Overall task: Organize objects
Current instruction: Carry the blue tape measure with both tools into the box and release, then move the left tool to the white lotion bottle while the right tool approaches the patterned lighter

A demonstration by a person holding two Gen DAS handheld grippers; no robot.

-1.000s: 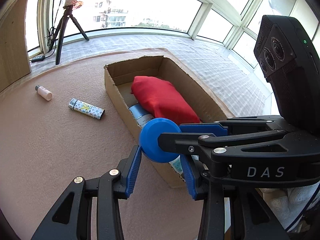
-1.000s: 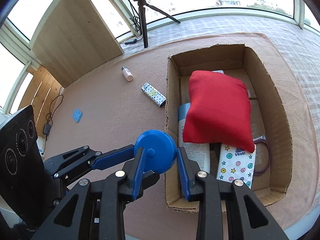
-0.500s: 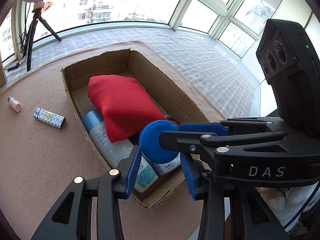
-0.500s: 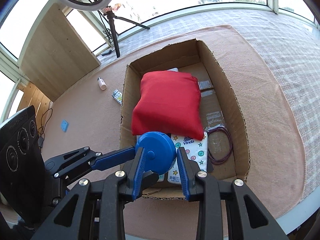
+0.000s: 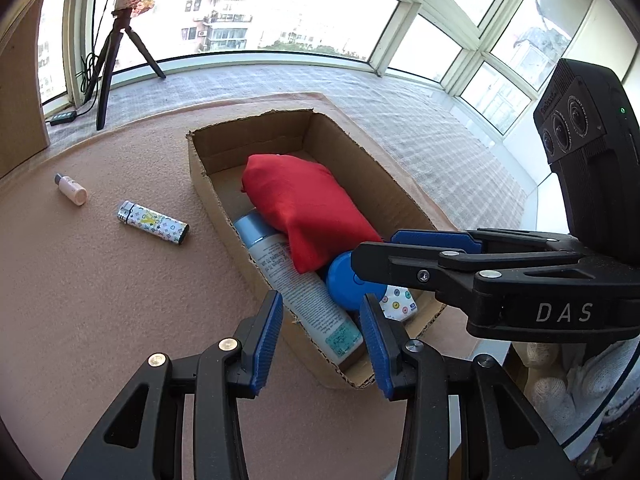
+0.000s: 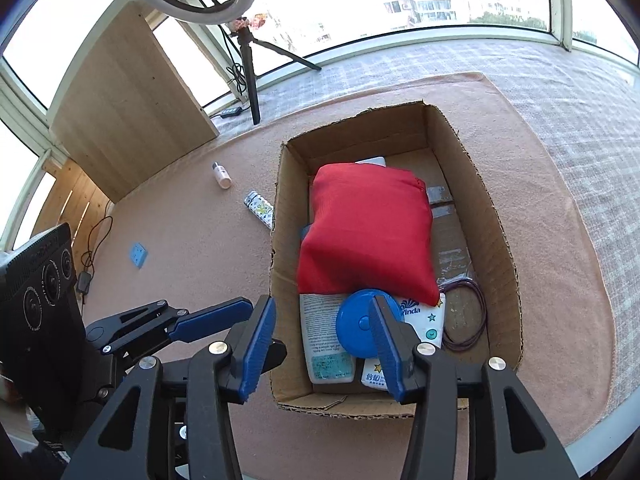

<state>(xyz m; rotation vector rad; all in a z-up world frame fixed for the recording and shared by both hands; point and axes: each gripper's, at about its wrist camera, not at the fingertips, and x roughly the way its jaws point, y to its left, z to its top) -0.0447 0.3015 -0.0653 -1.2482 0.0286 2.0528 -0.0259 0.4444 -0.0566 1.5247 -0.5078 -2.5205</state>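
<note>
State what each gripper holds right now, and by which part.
Nothing: the left gripper and right gripper both stand open, and the blue disc lies free in the cardboard box.

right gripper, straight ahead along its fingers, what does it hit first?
Most likely the blue round disc, lying in the cardboard box between the open fingers of the right gripper. Depth is unclear; the white bottle sits just under it.

Daylight is flooding through the windows [image 5: 280, 12], blowing them out to near-white. Fisheye curvature is bending the edges, dark vignetting is filling corners; the centre is staying sharp.
</note>
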